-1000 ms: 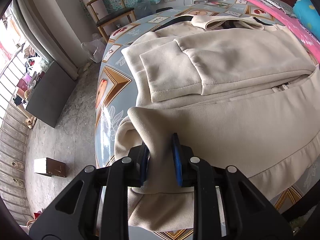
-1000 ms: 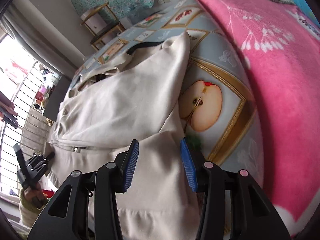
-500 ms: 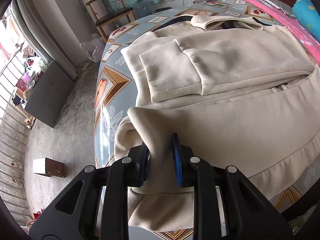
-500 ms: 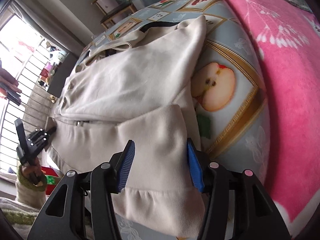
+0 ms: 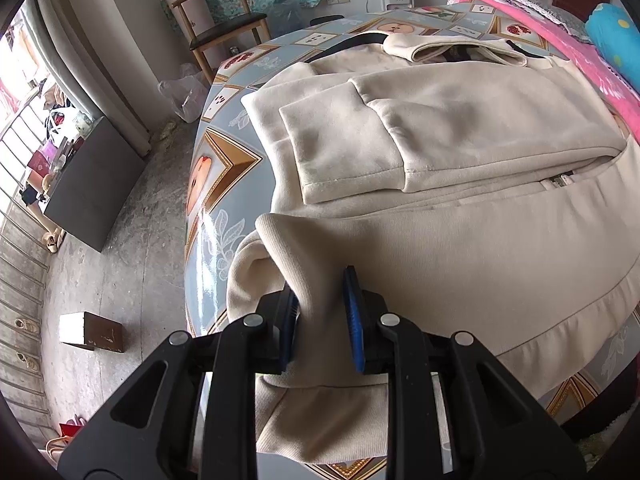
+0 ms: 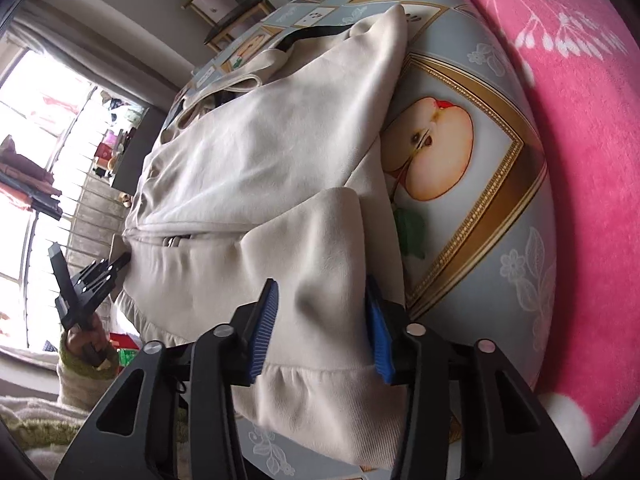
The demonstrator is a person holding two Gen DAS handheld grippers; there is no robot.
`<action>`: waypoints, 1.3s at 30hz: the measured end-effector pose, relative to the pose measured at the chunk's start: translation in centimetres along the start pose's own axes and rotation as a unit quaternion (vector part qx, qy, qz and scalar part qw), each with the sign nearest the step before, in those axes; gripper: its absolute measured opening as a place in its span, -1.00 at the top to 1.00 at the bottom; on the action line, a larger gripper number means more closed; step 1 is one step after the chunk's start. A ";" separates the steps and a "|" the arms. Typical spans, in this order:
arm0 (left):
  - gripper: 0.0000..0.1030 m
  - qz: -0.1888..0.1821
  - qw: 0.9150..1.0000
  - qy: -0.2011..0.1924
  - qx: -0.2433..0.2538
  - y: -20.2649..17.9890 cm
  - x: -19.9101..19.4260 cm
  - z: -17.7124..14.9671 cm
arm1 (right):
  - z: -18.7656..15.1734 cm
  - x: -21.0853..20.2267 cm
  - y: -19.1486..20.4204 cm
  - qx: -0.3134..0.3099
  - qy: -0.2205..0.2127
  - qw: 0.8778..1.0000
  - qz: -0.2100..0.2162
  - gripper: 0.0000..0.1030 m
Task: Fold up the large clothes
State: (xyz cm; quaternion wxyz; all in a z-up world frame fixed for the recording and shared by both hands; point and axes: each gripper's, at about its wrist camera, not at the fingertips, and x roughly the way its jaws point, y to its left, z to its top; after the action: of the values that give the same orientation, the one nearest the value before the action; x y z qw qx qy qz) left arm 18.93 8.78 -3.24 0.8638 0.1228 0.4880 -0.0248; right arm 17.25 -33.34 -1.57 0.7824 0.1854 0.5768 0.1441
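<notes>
A cream hooded jacket (image 5: 460, 216) lies flat on a table with a blue fruit-print cloth (image 5: 216, 184), its sleeve folded across the chest. My left gripper (image 5: 322, 320) is shut on a raised fold at the jacket's hem corner. In the right wrist view the jacket (image 6: 256, 168) fills the middle, and my right gripper (image 6: 322, 328) stands open around the other bunched hem corner, its blue pads on either side of the cloth. The left gripper also shows at the far left of that view (image 6: 90, 284).
A pink blanket (image 6: 580, 120) lies along the table's far side, with a blue cushion (image 5: 616, 40). A wooden chair (image 5: 224, 28), a dark cabinet (image 5: 92, 184) and a small box (image 5: 90, 332) stand on the floor to the left.
My right gripper has moved forward over the hem corner, so cloth now lies between its open jaws. My left gripper has held its grip and barely moved.
</notes>
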 end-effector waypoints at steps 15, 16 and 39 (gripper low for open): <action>0.58 0.009 1.000 0.011 0.000 -0.2 0.0 0.4 | -1.2 1.3 6.6 -0.140 -0.029 0.958 -0.248 0.63; 0.58 0.008 1.000 0.011 0.000 -0.2 0.0 0.4 | -1.3 1.4 6.6 -0.142 -0.029 0.957 -0.253 0.63; 0.58 0.008 1.000 0.014 0.000 -0.2 0.1 0.4 | -1.3 1.8 7.1 -0.134 -0.035 0.950 -0.279 0.63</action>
State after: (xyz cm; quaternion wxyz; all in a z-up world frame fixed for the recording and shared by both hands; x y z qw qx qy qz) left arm 19.31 8.51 -3.16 0.8573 0.1265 0.4987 -0.0163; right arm 16.44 -26.09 -0.23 0.8289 -0.0847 0.5528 -0.0108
